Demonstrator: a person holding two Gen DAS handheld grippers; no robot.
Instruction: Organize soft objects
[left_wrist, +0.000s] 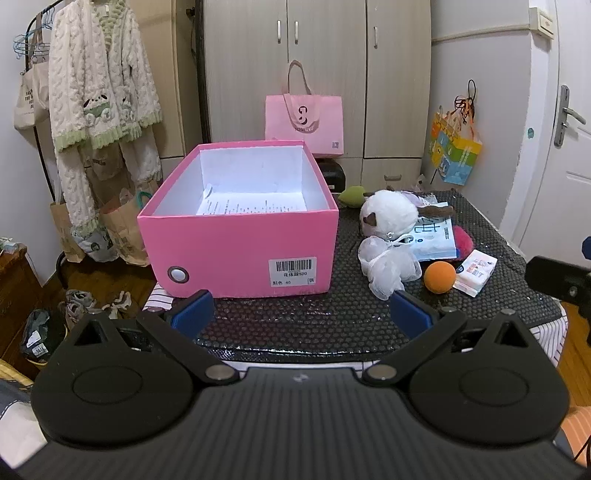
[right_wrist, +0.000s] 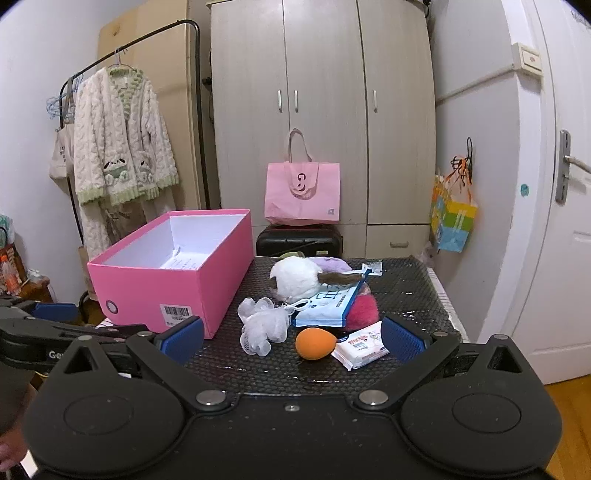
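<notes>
An open pink box (left_wrist: 240, 254) (right_wrist: 173, 284) stands on the black dotted mat (left_wrist: 314, 325) (right_wrist: 406, 291), with a printed paper inside. To its right lie a white plush (left_wrist: 388, 214) (right_wrist: 295, 277), a white mesh puff (left_wrist: 388, 266) (right_wrist: 262, 325), an orange sponge egg (left_wrist: 439, 277) (right_wrist: 314, 343), a tissue pack (left_wrist: 476, 271) (right_wrist: 360, 345), a blue packet (left_wrist: 436, 240) (right_wrist: 328, 302), a pink fuzzy item (right_wrist: 364, 312) and a green plush (left_wrist: 351, 195). My left gripper (left_wrist: 303, 314) is open in front of the box. My right gripper (right_wrist: 291, 338) is open just before the egg and tissue pack.
A pink tote bag (right_wrist: 302, 195) sits on a black case (right_wrist: 299, 240) by the wardrobe (right_wrist: 321, 110). A knit robe (left_wrist: 99, 88) hangs on a rack at left. A colourful bag (right_wrist: 452, 218) hangs by the door (right_wrist: 565, 221). Paper bags (left_wrist: 118, 232) stand on the floor.
</notes>
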